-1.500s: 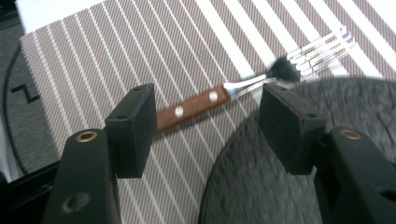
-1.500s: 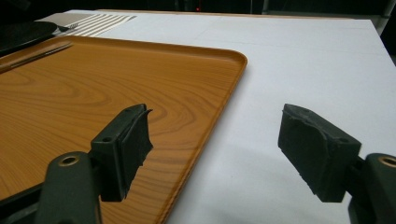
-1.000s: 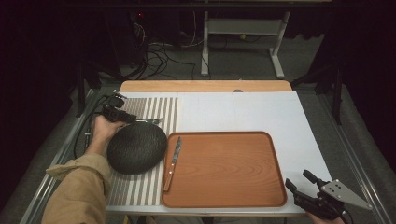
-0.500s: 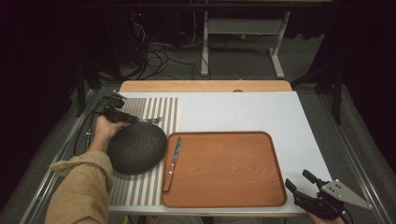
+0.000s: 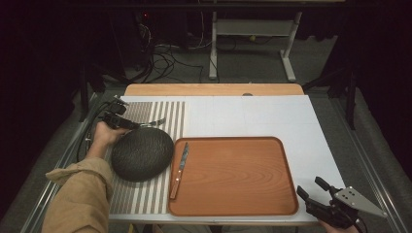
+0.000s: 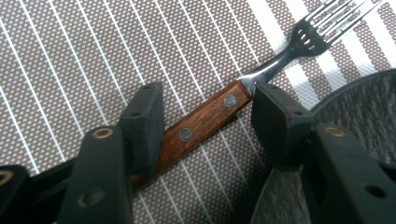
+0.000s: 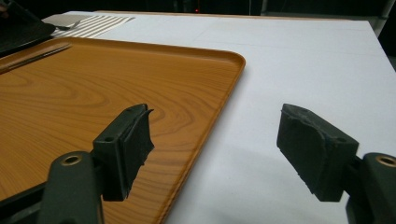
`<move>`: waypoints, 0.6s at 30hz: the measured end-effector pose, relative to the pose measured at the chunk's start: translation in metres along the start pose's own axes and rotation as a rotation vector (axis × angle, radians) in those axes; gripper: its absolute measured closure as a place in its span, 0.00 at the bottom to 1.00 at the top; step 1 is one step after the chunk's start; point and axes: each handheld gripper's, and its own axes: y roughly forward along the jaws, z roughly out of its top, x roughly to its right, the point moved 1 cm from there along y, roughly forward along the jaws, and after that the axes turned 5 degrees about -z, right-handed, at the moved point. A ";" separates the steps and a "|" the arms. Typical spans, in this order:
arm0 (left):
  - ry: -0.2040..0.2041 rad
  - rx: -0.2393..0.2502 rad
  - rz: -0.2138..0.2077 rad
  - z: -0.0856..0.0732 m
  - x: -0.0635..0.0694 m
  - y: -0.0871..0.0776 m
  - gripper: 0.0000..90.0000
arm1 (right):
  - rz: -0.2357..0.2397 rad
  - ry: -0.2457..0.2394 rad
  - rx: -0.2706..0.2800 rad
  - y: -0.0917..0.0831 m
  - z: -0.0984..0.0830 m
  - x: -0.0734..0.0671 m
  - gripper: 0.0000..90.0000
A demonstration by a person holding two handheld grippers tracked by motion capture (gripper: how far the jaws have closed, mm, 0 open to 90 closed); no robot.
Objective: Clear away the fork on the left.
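The left gripper [image 5: 127, 122] sits at the middle left of the high view, held in the person's left hand [image 5: 104, 135] over the striped placemat [image 5: 145, 194]. Its jaws have just been closing and stand partly open, one on each side of the wooden handle of the fork [image 6: 219, 121]. In the left gripper view the left pad seems to meet the handle's edge while the right pad stands just off it near the metal neck; no firm grip shows. The fork lies flat on the placemat, its tines pointing to the upper right of that view.

Just below the gripper in the high view, a dark round bowl [image 5: 142, 154] rests upside down on the placemat, close beside the fork. To its right lies the wooden tray [image 5: 243, 179], filling the lower middle of the frame on the white table [image 5: 252, 116]. A knife [image 5: 179, 170] with a wooden handle lies inside the tray along its left edge.

At the lower right corner of the high view the right gripper [image 5: 311, 195] hangs beyond the tray's near right corner. Its jaws are wide apart with nothing between them, over the tray's rim and the table in the right gripper view.
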 end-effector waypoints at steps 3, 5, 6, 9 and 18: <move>0.009 0.010 0.034 -0.001 -0.001 0.000 0.51 | -0.002 -0.001 0.000 -0.001 0.000 0.000 0.30; 0.032 0.005 0.035 -0.002 -0.001 0.000 0.52 | -0.006 0.000 0.001 -0.001 0.000 0.001 0.30; 0.042 -0.003 0.024 -0.002 -0.001 0.000 0.52 | -0.007 0.003 0.000 -0.001 0.000 0.001 0.30; 0.025 -0.021 -0.038 -0.006 -0.006 -0.001 0.53 | -0.004 0.003 -0.004 0.000 0.000 0.000 0.30; 0.003 -0.055 -0.085 -0.010 -0.008 -0.004 0.58 | -0.002 0.002 -0.007 0.000 -0.001 0.000 0.30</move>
